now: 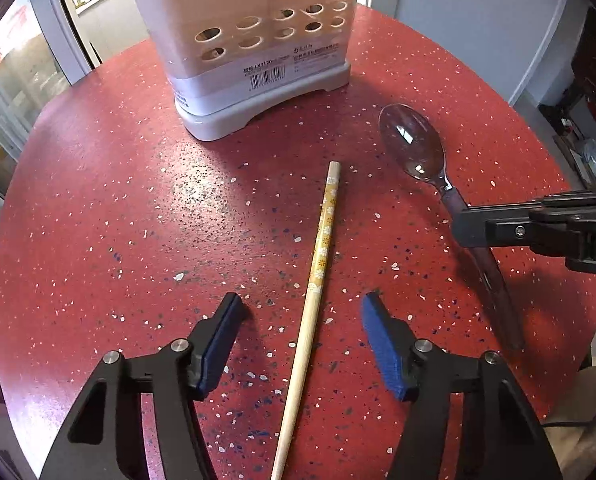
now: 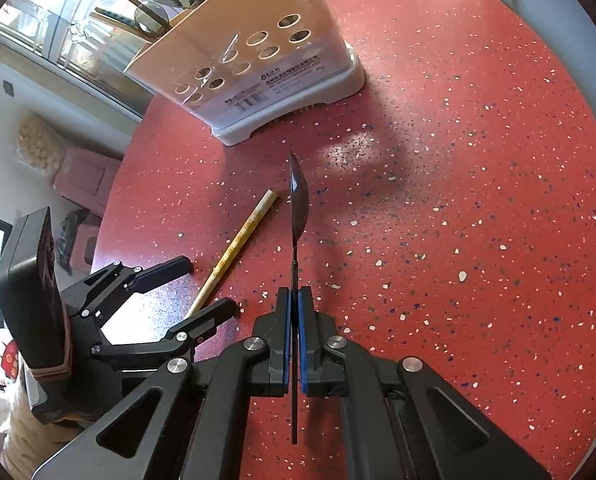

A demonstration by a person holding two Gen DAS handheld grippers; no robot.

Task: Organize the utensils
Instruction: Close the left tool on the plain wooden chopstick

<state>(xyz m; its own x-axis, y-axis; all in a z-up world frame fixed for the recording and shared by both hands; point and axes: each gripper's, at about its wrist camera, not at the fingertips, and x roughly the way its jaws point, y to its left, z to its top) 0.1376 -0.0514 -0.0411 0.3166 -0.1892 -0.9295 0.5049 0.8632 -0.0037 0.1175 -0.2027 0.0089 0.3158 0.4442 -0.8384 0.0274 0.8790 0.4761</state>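
A wooden chopstick (image 1: 322, 236) with a yellow flower pattern lies flat on the red speckled table (image 1: 118, 200). My left gripper (image 1: 302, 300) is open and points steeply down, one blue pad on each side of the chopstick's bare end without touching it. My right gripper (image 2: 294, 292) is shut on the handle of a metal spoon (image 2: 298, 196), held on edge with its bowl pointing at the holder. In the left wrist view the spoon (image 1: 412, 140) sits at the right, with the right gripper (image 1: 462, 228) clamped on its handle. The right wrist view also shows the chopstick (image 2: 238, 240) and the left gripper (image 2: 208, 285).
A white utensil holder (image 1: 258, 52) with round holes in its wall stands at the back of the table. The right wrist view shows that holder (image 2: 258, 60) with several utensils (image 2: 152, 20) sticking out of its top. Windows and boxes lie beyond the table's left edge.
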